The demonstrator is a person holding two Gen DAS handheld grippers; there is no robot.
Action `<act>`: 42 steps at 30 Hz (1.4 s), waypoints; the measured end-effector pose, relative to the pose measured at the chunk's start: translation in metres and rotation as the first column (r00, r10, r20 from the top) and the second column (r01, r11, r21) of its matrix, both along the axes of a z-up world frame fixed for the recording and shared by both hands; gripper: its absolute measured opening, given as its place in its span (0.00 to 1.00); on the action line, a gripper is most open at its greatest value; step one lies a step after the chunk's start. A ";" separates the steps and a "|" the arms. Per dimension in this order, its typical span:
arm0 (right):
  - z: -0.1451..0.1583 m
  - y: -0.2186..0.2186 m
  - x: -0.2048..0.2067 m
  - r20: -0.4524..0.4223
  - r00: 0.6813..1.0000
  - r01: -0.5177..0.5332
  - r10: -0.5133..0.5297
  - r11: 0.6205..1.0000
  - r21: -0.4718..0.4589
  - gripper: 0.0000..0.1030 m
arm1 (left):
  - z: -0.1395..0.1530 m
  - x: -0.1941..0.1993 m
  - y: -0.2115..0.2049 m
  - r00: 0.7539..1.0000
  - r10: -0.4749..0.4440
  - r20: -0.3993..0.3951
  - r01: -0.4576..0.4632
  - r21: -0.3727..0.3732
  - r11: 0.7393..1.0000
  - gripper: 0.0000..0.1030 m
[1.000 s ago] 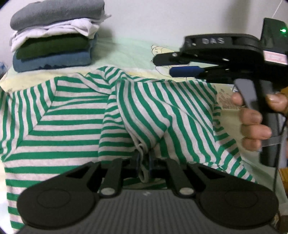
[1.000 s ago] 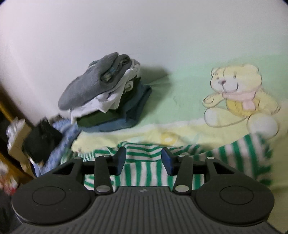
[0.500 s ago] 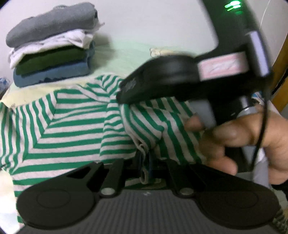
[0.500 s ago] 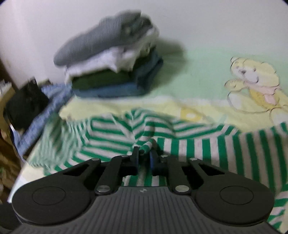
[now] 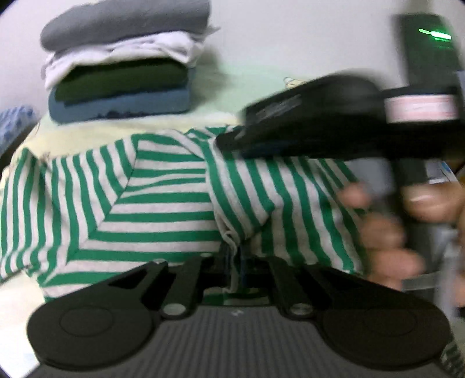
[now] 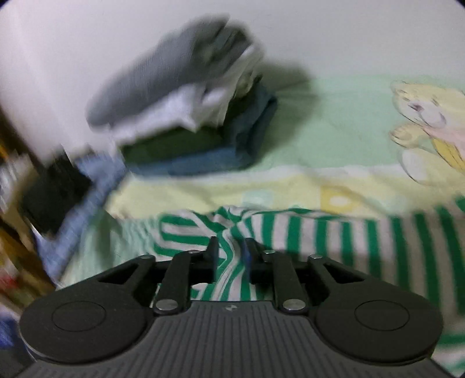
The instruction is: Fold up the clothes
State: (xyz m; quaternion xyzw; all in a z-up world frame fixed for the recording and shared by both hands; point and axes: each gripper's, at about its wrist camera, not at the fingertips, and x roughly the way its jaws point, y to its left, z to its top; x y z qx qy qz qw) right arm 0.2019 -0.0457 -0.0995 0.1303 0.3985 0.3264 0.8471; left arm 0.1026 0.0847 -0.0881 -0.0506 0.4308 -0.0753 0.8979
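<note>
Striped shirt mid-fold, one pile already done

The striped shirt (image 5: 162,203) lies rumpled on the bedsheet (image 6: 334,139), just in front of the folded stack (image 5: 122,67). The left gripper (image 5: 235,261) pinches its edge tight; the right gripper (image 6: 231,256), jaws just reopened, straddles a fold without pressing. The folding looks far from finished.

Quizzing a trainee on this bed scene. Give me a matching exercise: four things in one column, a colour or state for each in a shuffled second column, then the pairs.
Things
1. Top garment of the folded pile
2. Bottom garment of the folded pile
3. Left gripper
4. Striped shirt

Colour or state
A. Blue
B. Green and white, spread on the bed
C. Grey
D. Shut on a pinched fold of cloth

Pairs: 1-C, 2-A, 3-D, 4-B
</note>
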 end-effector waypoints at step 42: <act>0.065 -0.229 -0.410 0.008 0.998 0.060 -0.060 0.986 -0.157 0.12 | 0.039 0.004 -0.018 0.994 -0.097 0.048 0.086 0.196 0.977 0.03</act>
